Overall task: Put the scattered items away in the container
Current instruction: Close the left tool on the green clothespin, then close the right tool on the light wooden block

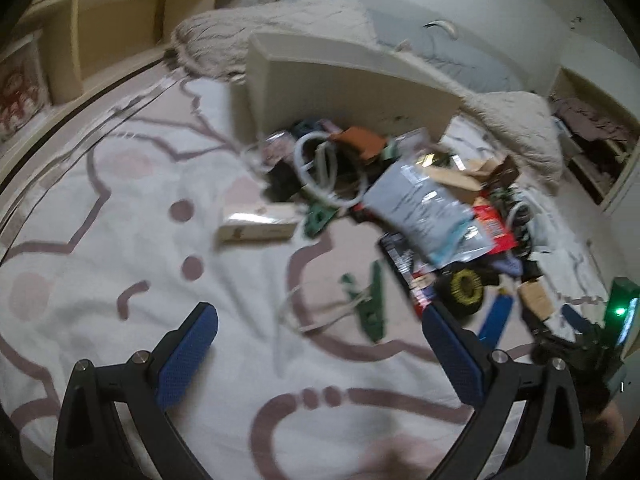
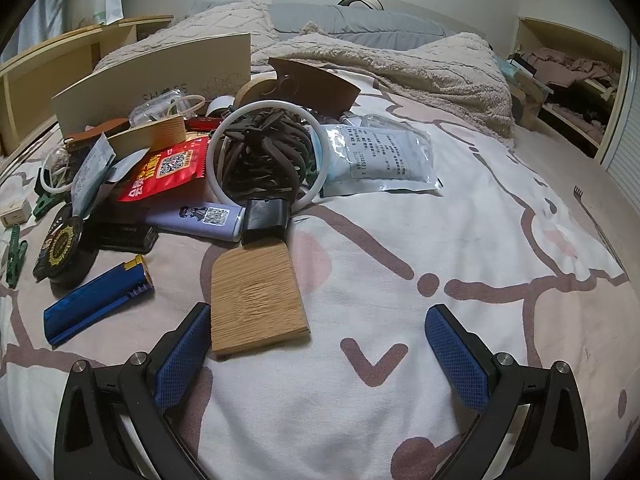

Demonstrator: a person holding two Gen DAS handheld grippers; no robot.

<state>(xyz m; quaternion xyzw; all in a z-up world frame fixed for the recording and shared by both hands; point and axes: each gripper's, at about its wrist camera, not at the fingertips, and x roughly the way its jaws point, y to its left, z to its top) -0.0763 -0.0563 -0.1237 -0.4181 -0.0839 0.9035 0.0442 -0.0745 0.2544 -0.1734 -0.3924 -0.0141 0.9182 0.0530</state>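
Observation:
A beige shoe box (image 1: 344, 80) stands on the bed behind a pile of scattered items; it also shows in the right wrist view (image 2: 160, 76). The pile holds a white ring (image 2: 264, 156) around dark clips, a clear mask packet (image 2: 376, 158), a red packet (image 2: 164, 174), a blue lighter (image 2: 98, 300), a round black tin (image 2: 60, 242) and a wooden block (image 2: 256, 296). My left gripper (image 1: 320, 348) is open and empty above the sheet, short of the pile. My right gripper (image 2: 318, 352) is open, its left finger (image 2: 184, 356) beside the wooden block.
Green clothes pegs (image 1: 372, 304) and a small cream box (image 1: 256, 224) lie on the white patterned sheet. A fluffy beige blanket (image 2: 420, 68) and grey pillows lie behind. Wooden shelves (image 1: 100, 28) line the left side; a cupboard (image 2: 572, 80) is at right.

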